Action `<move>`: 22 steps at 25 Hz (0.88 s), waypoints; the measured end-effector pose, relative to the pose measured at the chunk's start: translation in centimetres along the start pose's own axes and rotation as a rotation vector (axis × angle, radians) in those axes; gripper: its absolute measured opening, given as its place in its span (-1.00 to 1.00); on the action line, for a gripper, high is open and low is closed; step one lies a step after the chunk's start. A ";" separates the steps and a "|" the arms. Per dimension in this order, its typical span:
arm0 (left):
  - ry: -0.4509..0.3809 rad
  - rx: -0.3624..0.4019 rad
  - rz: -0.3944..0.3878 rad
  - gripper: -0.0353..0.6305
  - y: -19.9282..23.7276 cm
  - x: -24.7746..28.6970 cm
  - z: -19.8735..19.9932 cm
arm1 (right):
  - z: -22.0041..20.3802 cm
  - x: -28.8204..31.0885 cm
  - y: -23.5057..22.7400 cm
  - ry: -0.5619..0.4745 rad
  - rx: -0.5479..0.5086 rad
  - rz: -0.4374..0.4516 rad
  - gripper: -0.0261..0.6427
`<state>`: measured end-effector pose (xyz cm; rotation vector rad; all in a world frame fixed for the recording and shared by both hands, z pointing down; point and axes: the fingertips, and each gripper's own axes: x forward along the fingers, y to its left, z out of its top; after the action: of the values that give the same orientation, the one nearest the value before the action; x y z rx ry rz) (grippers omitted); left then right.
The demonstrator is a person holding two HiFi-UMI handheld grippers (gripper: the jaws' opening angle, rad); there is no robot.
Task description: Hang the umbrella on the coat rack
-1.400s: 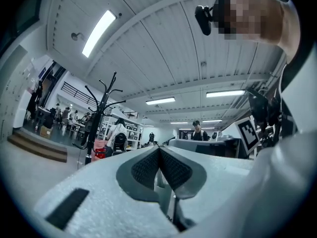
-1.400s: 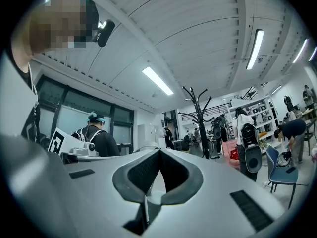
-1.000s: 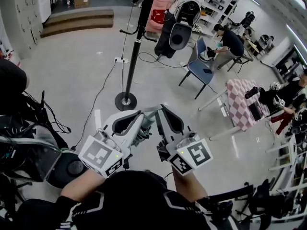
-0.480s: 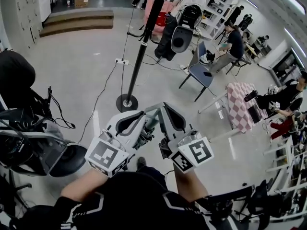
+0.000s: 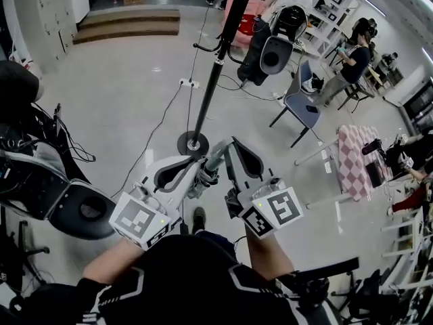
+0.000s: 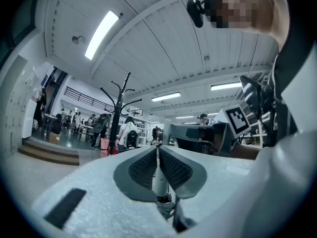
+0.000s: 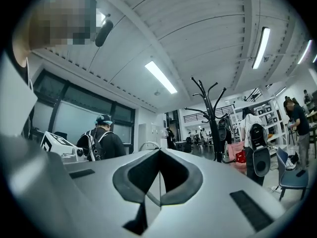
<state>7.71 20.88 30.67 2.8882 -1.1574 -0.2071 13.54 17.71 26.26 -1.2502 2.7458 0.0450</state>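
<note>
A folded grey umbrella [image 5: 212, 164] lies between my two grippers, low over the floor. My left gripper [image 5: 201, 172] is shut on it; in the left gripper view its pale shaft [image 6: 159, 178] shows through the gap behind the meeting pads [image 6: 148, 166]. My right gripper [image 5: 229, 147] is shut on the umbrella's thin strap, whose loop [image 7: 148, 144] arcs over the jaw tips. The black coat rack [image 5: 218, 63] stands just ahead on a round base [image 5: 193, 143]. Its hooked top shows in the left gripper view [image 6: 117, 114] and the right gripper view [image 7: 212, 114].
A dark bag and a grey helmet-like thing [image 5: 274, 49] hang at the rack's right side. A black office chair [image 5: 74, 208] stands at the left. A blue chair [image 5: 303, 107] and a checked table [image 5: 355, 161] are on the right, with a person [image 5: 355, 53] beyond. Cables and a power strip [image 5: 187, 83] lie on the floor.
Both grippers have carried the umbrella forward towards the coat rack, and the rack's base now lies closer ahead. Both grips look the same as before.
</note>
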 end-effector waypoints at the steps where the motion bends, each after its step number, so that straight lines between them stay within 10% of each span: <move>1: 0.008 -0.003 0.021 -0.86 0.6 0.4 -0.2 | 0.0 0.3 -0.6 0.001 0.003 0.008 -0.90; 22: 0.094 -0.010 0.193 -0.86 6.3 13.2 -2.0 | -1.0 5.8 -12.7 -0.002 0.007 0.138 -0.90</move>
<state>13.13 7.17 31.55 2.7211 -1.4018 -0.0710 19.19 4.94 26.81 -1.0569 2.8229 0.0499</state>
